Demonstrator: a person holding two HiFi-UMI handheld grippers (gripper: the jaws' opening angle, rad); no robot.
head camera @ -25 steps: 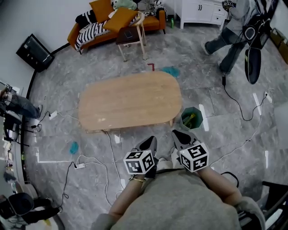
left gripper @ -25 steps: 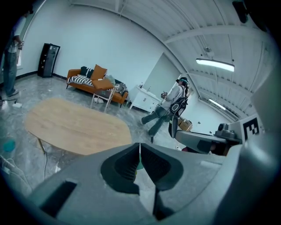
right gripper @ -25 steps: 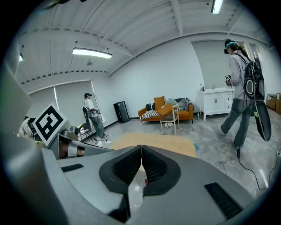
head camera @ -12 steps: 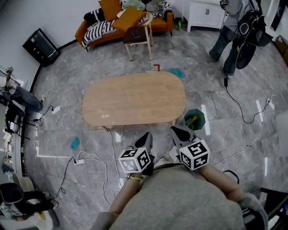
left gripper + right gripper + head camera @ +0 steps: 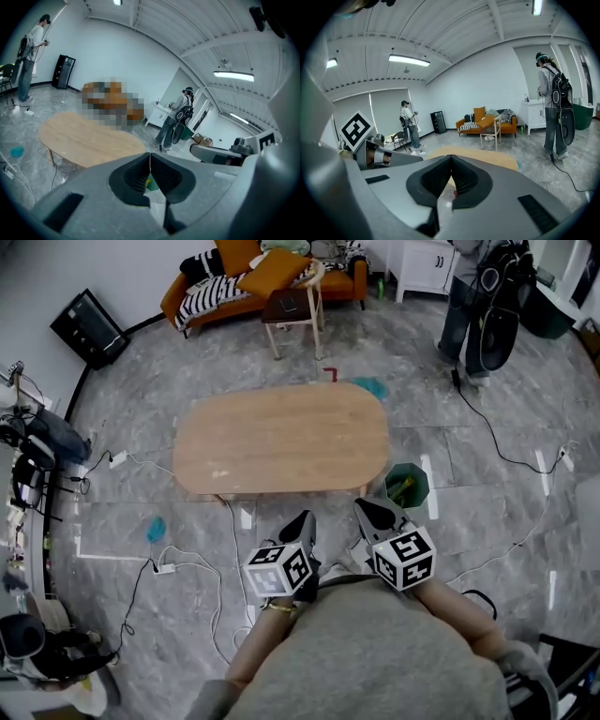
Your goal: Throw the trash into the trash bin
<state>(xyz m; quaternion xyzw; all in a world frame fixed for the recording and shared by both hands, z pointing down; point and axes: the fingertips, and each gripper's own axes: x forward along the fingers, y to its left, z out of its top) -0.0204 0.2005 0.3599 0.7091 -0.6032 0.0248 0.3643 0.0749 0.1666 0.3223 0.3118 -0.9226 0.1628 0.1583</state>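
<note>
Holding my left gripper [image 5: 305, 519] and right gripper [image 5: 362, 510] closed, both empty. Yellow trash [image 5: 401, 488] sits inside the green plastic trash bin [image 5: 419, 493] beside the oval wooden table [image 5: 281, 437]. I'd guess 2 teal scraps [image 5: 156, 529] on the floor remain.

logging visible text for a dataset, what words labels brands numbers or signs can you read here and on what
No words, brands or numbers can be read in any view.
Only black-and-white square marker patterns, on the left gripper and the right gripper; they are not text.
</note>
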